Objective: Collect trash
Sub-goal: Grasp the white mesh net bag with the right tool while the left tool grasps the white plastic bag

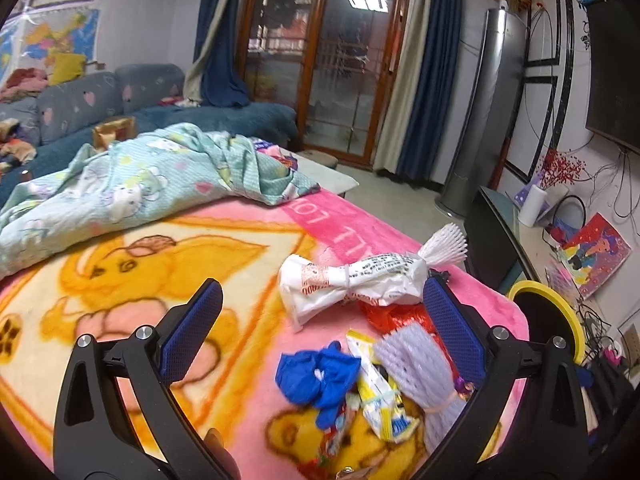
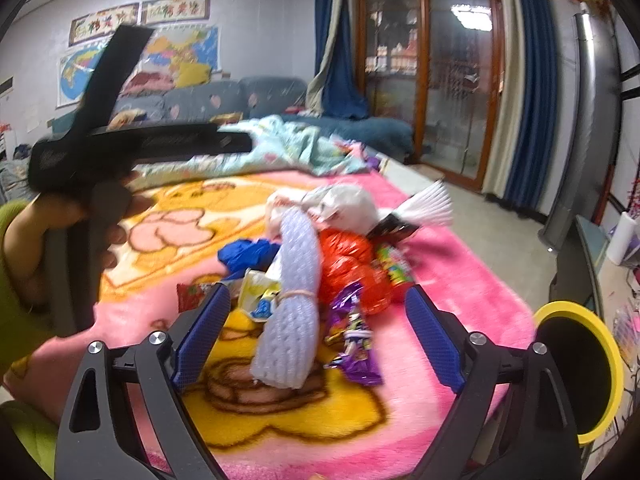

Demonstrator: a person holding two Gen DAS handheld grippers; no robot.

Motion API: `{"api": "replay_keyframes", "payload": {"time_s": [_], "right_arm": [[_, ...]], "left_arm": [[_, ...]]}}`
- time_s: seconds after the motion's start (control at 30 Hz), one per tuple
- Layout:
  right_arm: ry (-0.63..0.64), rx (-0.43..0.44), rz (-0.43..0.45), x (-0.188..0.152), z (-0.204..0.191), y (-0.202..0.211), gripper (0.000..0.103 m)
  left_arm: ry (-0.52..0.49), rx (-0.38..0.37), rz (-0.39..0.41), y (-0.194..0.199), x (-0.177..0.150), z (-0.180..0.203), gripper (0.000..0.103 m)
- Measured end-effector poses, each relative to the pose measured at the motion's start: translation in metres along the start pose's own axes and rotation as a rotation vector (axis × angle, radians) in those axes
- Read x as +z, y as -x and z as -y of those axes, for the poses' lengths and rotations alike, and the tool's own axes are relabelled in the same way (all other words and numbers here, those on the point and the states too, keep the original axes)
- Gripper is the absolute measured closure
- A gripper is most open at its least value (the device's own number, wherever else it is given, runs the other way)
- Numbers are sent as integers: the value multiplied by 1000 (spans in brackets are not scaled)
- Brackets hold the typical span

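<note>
My left gripper point(image 1: 322, 316) has its jaws spread wide over the pink and yellow cartoon blanket point(image 1: 120, 280), nothing between the pads. The trash pile sits just right of that: crumpled blue plastic bag point(image 2: 248, 254), pale lilac foam net sleeve point(image 2: 294, 300), shiny purple snack wrapper point(image 2: 354, 334). My right gripper point(image 2: 318, 330) is wide apart around the sleeve without pinching it, and the black bin with a yellow rim point(image 2: 600, 340) stands off the blanket's right edge.

- Trash pile point(image 2: 320, 272) lies on the blanket point(image 2: 460, 280), near its right edge.
- Bin point(image 2: 576, 368) stands right of the blanket.
- Quilt point(image 1: 140, 184) lies far left, sofa point(image 1: 100, 104) behind it.
</note>
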State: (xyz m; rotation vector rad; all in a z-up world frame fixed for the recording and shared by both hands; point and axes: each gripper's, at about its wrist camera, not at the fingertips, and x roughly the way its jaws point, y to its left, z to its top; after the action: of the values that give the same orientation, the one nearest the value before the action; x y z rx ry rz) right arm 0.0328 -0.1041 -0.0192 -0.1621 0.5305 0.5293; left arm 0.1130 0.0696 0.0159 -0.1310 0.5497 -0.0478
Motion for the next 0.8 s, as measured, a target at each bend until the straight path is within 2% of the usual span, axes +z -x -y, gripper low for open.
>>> {"api": "replay_keyframes", "payload": {"time_s": [0.13,0.3,0.47,0.6,0.7,0.8], "right_arm": [[2,27,-58,-2,-3,-15,27],[1,44,-107,-3,-5,-33,28],[-6,36,-145,-4,-4,-50,33],[-18,43,-178,-8,-3,-58,38],[-25,49,-191,-10,-1,-63,46],[-35,59,-207,-12,1,-67,55]], "left_arm": [[-17,-37,-33,-28,9,-8,11],[-32,-89,-107,-64,15,-19,11],[60,-142,-207,-101,13,-38,11],[190,-198,-263,-122,7,-57,11],[276,-234,-304,-138,2,-69,11],[321,-266,-327,-147,-2,-75,16]]}}
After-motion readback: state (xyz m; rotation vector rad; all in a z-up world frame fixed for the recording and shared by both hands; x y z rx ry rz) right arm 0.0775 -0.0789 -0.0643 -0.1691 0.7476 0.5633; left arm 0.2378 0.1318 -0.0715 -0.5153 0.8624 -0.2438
